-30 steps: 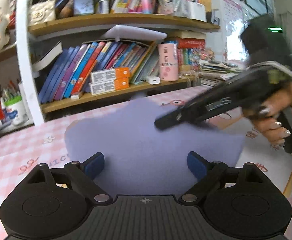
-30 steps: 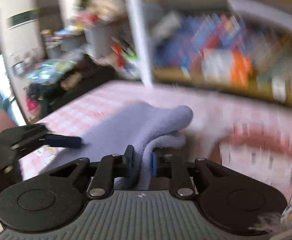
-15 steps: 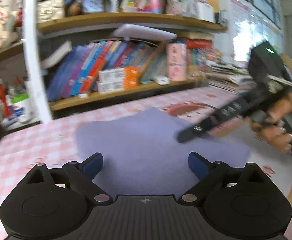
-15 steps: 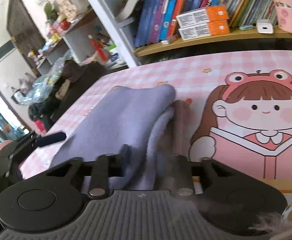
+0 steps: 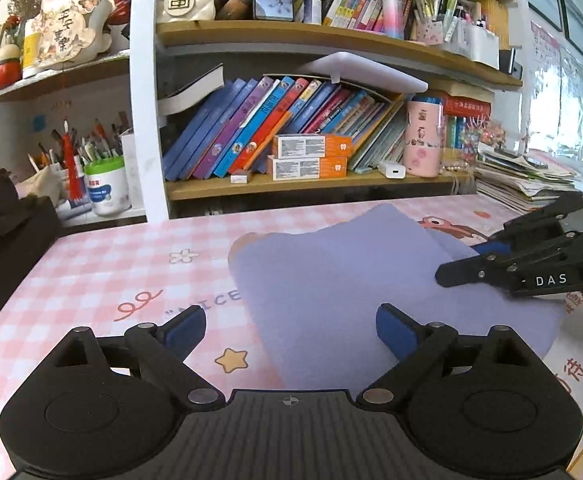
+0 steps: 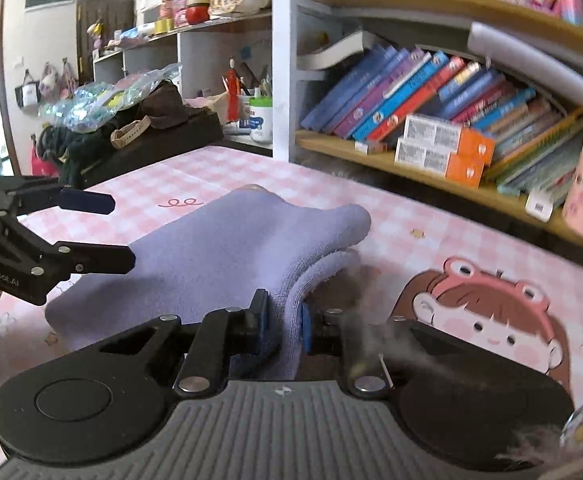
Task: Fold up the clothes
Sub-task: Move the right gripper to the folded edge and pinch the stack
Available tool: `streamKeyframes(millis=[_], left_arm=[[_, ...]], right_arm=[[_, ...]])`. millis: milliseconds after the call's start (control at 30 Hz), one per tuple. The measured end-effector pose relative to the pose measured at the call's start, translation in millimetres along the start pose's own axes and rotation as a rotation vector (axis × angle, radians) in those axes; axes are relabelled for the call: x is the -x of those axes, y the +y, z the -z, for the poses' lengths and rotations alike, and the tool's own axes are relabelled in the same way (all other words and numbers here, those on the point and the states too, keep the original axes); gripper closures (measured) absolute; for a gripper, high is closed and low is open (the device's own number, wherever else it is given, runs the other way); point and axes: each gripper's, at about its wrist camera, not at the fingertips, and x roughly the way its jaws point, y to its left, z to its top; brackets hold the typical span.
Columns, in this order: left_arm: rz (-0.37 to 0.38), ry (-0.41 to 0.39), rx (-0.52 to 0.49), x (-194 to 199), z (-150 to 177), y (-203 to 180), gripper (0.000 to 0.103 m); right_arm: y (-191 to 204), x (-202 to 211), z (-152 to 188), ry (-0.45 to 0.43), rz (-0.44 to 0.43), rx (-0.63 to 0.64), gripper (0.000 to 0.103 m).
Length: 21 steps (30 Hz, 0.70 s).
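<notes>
Lilac terry, the cloth (image 6: 227, 248) lies mid-counter (image 5: 103, 272) on the pink checked mat, already doubled: two layers show at its rounded far corner. The right gripper (image 6: 283, 326) has its jaws clenched on the near fold and closing a touch. The left gripper (image 5: 287, 328) hovers over the cloth's near edge, jaws released, empty. Likely one more fold and smoothing remain.

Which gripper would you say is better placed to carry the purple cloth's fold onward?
The right. The right gripper is clamped, jaws closing, on the bunched edge of the purple cloth, already doubled over. The left gripper hangs open above the cloth's near end, gripping nothing; it could at most pin that end.
</notes>
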Motion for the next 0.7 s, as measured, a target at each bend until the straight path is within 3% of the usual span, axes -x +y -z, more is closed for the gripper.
streamKeyframes(millis=[167,333,500,600,700], left_arm=[[0.012,0.027,0.012,-8.9,2.5,0.5,0.009],[0.020,0.067,0.098,-11.3,3.6,17.9,0.006],[0.098,0.112,0.258,-18.6,5.5,37.7,0.006],[0.150,0.143,0.300,-29.5,10.7,40.8,0.006],[0.212,0.164,0.419,-42.6,18.0,51.7,0.006]], right_arm=[[-1.9,-12.2,7.3,0.062,0.011,0.022,0.083],[-35.6,-4.6,6.6,0.069,-0.022,-0.180,0.051],[-72.9,-11.3,21.2,0.155,-0.161,-0.500,0.047],[-81.9,-17.5,31.7,0.187,-0.240,-0.670,0.047],[-78.1,-20.9,35.6,0.187,-0.268,-0.706,0.048]])
